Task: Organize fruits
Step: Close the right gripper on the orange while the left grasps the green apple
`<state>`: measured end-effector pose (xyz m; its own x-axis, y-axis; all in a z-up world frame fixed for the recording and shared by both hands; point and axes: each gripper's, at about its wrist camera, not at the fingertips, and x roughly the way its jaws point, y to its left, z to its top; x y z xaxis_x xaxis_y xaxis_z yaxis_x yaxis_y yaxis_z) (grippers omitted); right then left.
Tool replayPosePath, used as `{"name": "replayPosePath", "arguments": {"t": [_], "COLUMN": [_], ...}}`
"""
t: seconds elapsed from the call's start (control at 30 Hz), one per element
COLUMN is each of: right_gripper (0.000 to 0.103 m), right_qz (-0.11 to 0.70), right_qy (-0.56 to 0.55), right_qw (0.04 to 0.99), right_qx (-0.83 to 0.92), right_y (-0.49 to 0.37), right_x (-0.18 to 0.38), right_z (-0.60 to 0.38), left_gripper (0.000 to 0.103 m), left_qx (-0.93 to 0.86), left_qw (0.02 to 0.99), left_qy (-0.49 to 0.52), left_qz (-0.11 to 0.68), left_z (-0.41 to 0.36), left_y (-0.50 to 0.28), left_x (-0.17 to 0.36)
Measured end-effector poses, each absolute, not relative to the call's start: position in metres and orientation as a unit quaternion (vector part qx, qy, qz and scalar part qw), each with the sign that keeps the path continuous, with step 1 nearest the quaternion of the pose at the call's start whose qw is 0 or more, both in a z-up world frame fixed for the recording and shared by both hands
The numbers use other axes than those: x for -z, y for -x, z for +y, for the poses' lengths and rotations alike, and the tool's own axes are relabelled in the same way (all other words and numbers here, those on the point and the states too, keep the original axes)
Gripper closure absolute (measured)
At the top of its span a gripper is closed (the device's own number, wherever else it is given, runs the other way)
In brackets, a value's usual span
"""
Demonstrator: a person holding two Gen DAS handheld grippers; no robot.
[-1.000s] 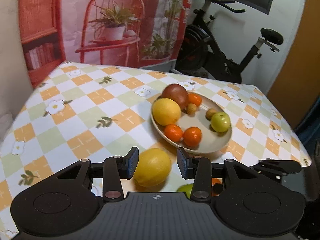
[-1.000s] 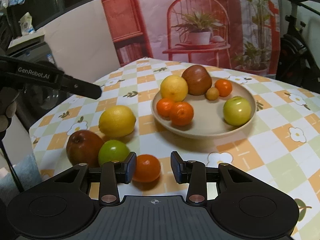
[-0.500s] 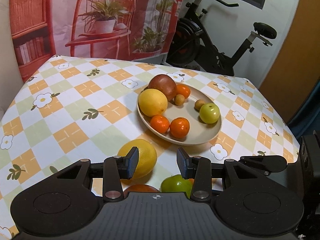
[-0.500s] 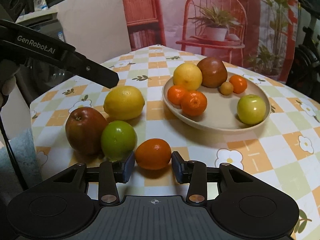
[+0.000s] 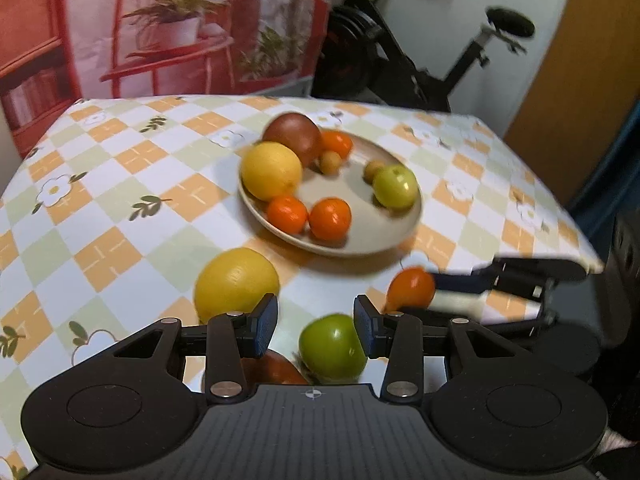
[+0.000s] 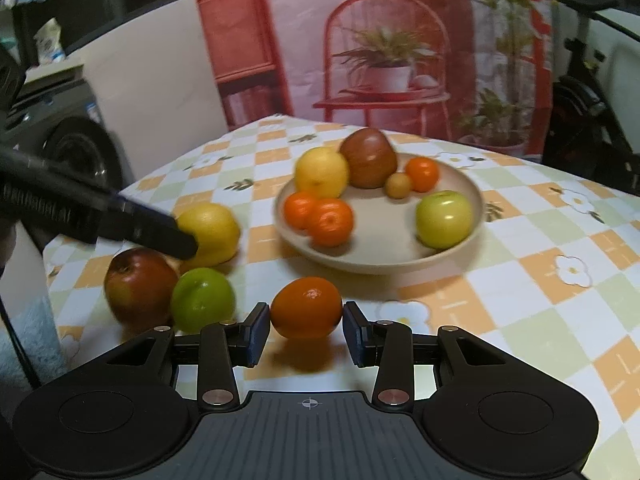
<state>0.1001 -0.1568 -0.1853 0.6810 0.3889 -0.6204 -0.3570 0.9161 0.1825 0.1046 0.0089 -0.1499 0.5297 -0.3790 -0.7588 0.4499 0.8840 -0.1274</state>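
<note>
My right gripper (image 6: 306, 326) has the loose orange (image 6: 306, 306) between its jaws, the pads right up against both flanks and the fruit seeming a little clear of the tablecloth (image 6: 532, 280); I judge it gripped (motion blur hides the contact line, so I would not swear to it). To do this step well I should hold the squeeze steady, since a round, smooth skin can roll out of flat pads, and lift straight before I swing toward the plate (image 6: 478, 204).

My left gripper (image 5: 316, 326) is partly open and holds nothing, hanging over the green apple (image 5: 332, 346), with the red apple (image 5: 276, 370) under its body and the lemon (image 5: 236, 280) just beyond its left finger.

Further off, the plate is crowded on its near-left side with oranges, a yellow fruit and a dark apple. The bare patch in the middle, beside the yellow-green apple (image 6: 444, 218), looks like the safest landing; I would set down low, not drop.
</note>
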Motion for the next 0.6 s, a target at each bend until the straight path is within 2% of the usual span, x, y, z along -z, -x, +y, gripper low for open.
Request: {"name": "replayPosePath", "arguments": {"t": [0.3, 0.6], "right_gripper": [0.066, 0.066], "right_qz": [0.338, 0.336], "right_qy": [-0.039, -0.057], "right_qw": [0.922, 0.924], "right_qx": [-0.182, -0.172], "right_y": [-0.095, -0.091], "right_x": [0.187, 0.19], "right_z": [-0.177, -0.186], "left_gripper": [0.058, 0.058], "left_qx": [0.256, 0.272], "left_qw": [0.855, 0.839], "left_qy": [-0.079, -0.048], "left_qz": [0.444, 0.47], "left_z": [-0.01, -0.014], "left_y": [-0.105, -0.107], "left_x": [0.164, 0.173]}}
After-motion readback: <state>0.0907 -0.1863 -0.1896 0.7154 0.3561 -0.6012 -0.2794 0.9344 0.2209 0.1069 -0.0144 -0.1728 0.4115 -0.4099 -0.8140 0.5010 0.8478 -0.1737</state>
